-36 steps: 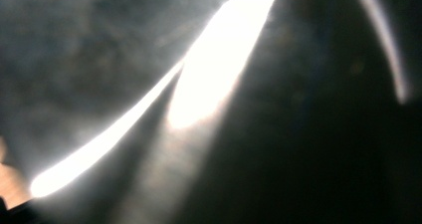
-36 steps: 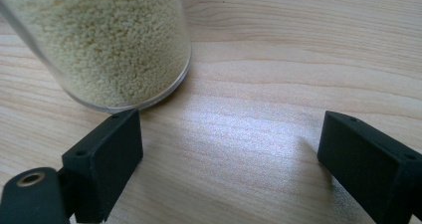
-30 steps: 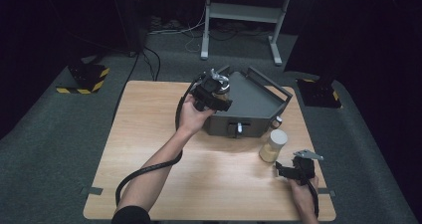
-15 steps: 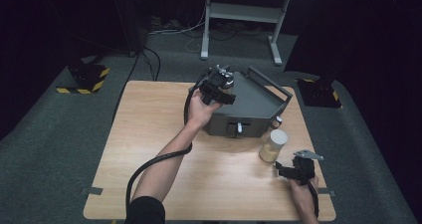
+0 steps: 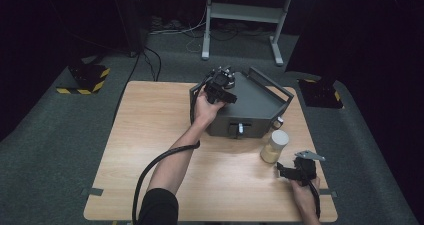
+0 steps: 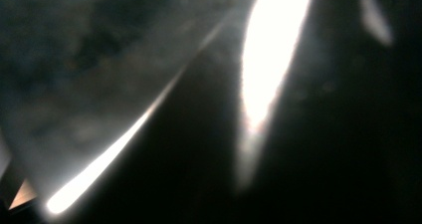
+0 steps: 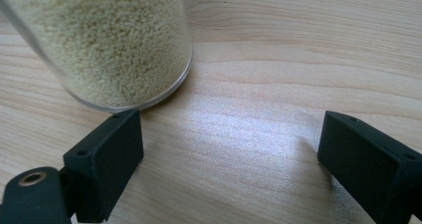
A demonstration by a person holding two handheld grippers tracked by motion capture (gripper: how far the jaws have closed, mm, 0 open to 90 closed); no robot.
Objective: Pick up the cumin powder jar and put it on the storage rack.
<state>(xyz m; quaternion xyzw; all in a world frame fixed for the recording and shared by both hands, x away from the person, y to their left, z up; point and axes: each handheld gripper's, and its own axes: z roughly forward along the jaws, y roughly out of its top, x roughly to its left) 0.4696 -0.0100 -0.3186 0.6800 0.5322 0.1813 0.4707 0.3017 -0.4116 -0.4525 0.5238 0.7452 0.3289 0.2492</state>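
Grey metal box (image 5: 250, 105) at table's far edge: left gripper (image 5: 220, 85) clenched at its lid, likely lifting it. Grain jar (image 5: 275, 146) stands just before the box; right gripper (image 7: 231, 159) released, empty, must close in around it.

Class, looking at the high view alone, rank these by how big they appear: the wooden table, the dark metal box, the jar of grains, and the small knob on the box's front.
1. wooden table
2. dark metal box
3. jar of grains
4. small knob
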